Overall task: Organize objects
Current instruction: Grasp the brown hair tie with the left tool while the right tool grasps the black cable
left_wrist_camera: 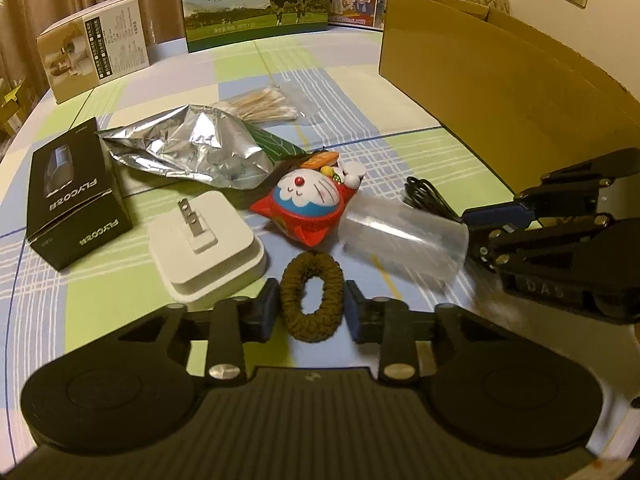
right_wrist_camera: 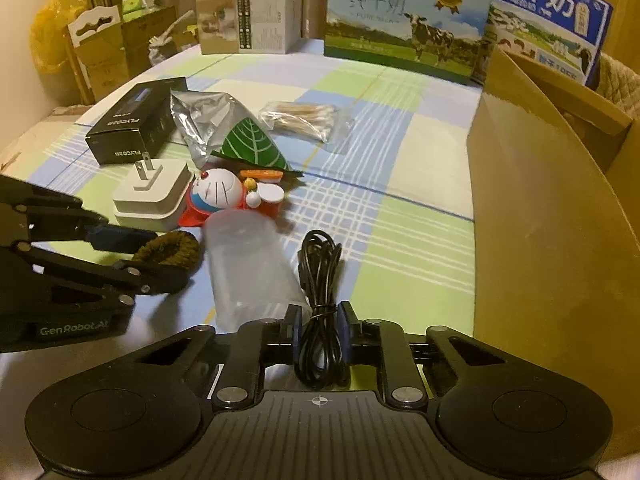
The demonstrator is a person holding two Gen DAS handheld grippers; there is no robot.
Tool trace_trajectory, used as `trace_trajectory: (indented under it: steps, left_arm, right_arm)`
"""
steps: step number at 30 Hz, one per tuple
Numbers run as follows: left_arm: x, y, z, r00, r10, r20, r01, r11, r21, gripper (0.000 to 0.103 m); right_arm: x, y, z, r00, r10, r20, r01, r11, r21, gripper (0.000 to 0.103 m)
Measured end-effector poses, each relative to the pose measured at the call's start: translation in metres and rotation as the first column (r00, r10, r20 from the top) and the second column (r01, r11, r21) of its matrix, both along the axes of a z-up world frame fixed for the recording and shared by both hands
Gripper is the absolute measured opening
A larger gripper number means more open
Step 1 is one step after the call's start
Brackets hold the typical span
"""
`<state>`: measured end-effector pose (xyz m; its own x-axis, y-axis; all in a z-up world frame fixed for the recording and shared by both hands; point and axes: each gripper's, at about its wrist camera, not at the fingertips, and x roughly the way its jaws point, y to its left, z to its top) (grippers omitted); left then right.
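Note:
A brown hair tie (left_wrist_camera: 312, 330) lies on the checked tablecloth (left_wrist_camera: 360, 92), and my left gripper (left_wrist_camera: 312, 308) is shut on it with a finger against each side. From the right wrist view the hair tie (right_wrist_camera: 168, 246) sits between the left gripper's (right_wrist_camera: 166, 258) fingers. My right gripper (right_wrist_camera: 320, 332) is shut on a bundled black cable (right_wrist_camera: 320, 264). In the left wrist view the right gripper (left_wrist_camera: 472, 236) comes in from the right, with the cable (left_wrist_camera: 428, 196) sticking out beyond it. A clear plastic cup (left_wrist_camera: 404, 236) lies on its side between the two grippers.
A Doraemon toy (left_wrist_camera: 308, 200), white plug adapter (left_wrist_camera: 204, 240), black box (left_wrist_camera: 76, 200), foil bag (left_wrist_camera: 192, 148) and bag of cotton swabs (left_wrist_camera: 264, 106) lie mid-table. An open cardboard box (right_wrist_camera: 540, 200) stands at the right. Milk cartons (right_wrist_camera: 404, 24) line the far edge.

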<state>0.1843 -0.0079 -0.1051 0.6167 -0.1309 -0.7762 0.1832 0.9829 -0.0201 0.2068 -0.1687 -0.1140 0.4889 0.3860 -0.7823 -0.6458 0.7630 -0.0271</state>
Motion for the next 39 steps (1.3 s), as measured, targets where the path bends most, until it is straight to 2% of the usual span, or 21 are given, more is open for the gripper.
trace_trajectory:
  steps: [4, 9, 15, 21, 25, 28, 29, 31, 35, 39]
  left_arm:
    - [-0.014, 0.001, 0.002, 1.000, 0.015, -0.012, -0.016, 1.000, -0.014, 0.021]
    - [-0.036, -0.002, 0.003, 0.999, 0.029, -0.020, -0.030, 0.999, -0.028, 0.021]
    - [-0.052, -0.004, 0.004, 0.999, 0.039, -0.024, -0.040, 0.998, -0.041, 0.022]
    - [-0.053, -0.002, 0.005, 0.999, 0.048, -0.017, -0.048, 0.998, -0.034, 0.028]
    - [-0.048, -0.002, 0.005, 0.999, 0.038, -0.003, -0.038, 0.999, -0.026, 0.029]
    - [-0.046, -0.005, 0.004, 1.000, 0.026, -0.005, -0.026, 1.000, -0.012, 0.029]
    - [-0.046, -0.006, 0.003, 1.000, 0.023, -0.005, -0.023, 1.000, -0.005, 0.029]
    - [-0.047, -0.008, 0.002, 1.000, 0.014, -0.004, -0.014, 1.000, 0.010, 0.030]
    - [-0.050, -0.009, 0.004, 1.000, 0.015, -0.018, -0.015, 1.000, 0.018, 0.018]
    - [-0.057, -0.009, 0.009, 0.999, 0.022, -0.025, -0.021, 1.000, 0.017, 0.016]
  right_arm:
    - [-0.010, -0.008, 0.002, 0.998, -0.041, -0.042, 0.041, 0.999, 0.005, 0.014]
    - [-0.036, -0.016, 0.005, 0.997, -0.038, -0.064, 0.038, 0.999, 0.001, 0.014]
    - [-0.056, -0.029, 0.007, 0.997, -0.036, -0.063, 0.036, 0.999, 0.005, 0.021]
    - [-0.053, -0.028, 0.003, 0.999, -0.025, -0.036, 0.025, 1.000, -0.015, 0.021]
    - [-0.049, -0.022, -0.002, 1.000, -0.003, -0.015, 0.002, 1.000, -0.027, 0.021]
    - [-0.047, -0.022, -0.002, 1.000, -0.009, -0.020, 0.009, 1.000, -0.020, 0.020]
    - [-0.047, -0.022, -0.002, 1.000, -0.012, -0.024, 0.011, 1.000, -0.019, 0.012]
    - [-0.048, -0.023, -0.001, 0.999, -0.019, -0.027, 0.019, 1.000, -0.021, 0.012]
    - [-0.050, -0.027, 0.001, 0.998, -0.047, -0.047, 0.046, 0.999, -0.019, 0.011]
    - [-0.056, -0.030, 0.010, 0.997, -0.062, -0.035, 0.061, 0.998, -0.008, 0.011]
